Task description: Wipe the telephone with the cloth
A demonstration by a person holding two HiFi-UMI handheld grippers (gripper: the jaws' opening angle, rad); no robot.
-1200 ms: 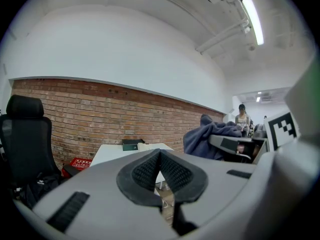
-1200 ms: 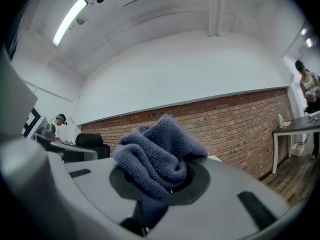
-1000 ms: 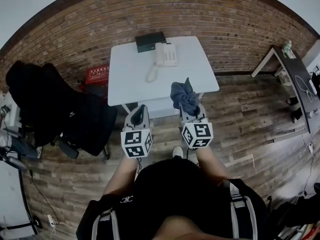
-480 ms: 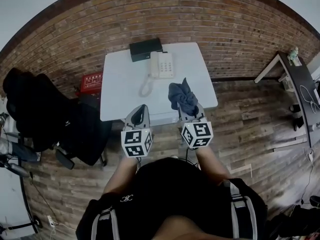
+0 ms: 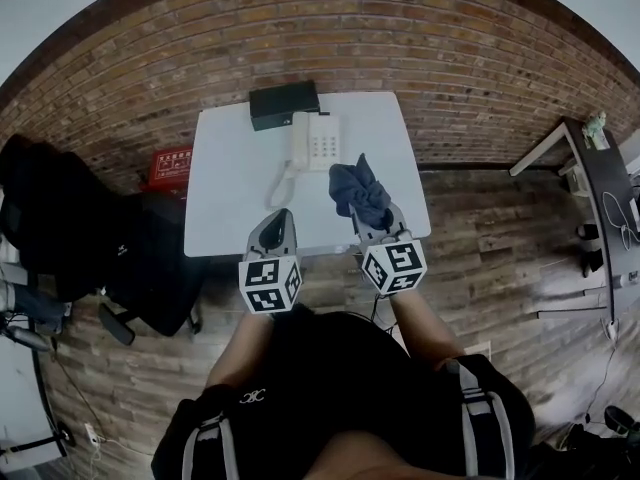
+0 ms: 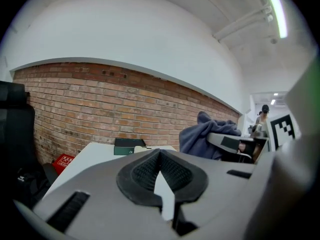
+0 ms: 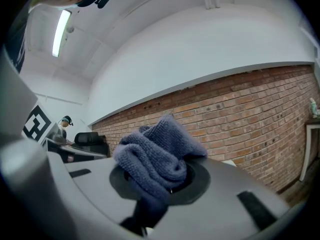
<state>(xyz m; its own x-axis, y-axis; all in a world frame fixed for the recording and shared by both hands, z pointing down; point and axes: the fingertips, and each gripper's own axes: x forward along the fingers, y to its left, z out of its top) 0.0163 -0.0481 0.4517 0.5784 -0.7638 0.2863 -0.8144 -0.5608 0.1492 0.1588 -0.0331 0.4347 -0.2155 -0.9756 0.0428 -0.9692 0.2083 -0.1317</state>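
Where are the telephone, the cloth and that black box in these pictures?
telephone (image 5: pixel 324 146): head view, on its keypad.
cloth (image 5: pixel 358 194): head view, middle of the bunched fabric.
black box (image 5: pixel 284 104): head view, on its top face.

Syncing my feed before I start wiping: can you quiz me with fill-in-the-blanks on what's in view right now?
1. Of the left gripper and the right gripper, the ____ one is shut on the blue cloth.
2. The telephone sits on the white table, which stands against a ____ wall.
3. The left gripper's jaws are together with ____ between them.

Missing words: right; brick; nothing.
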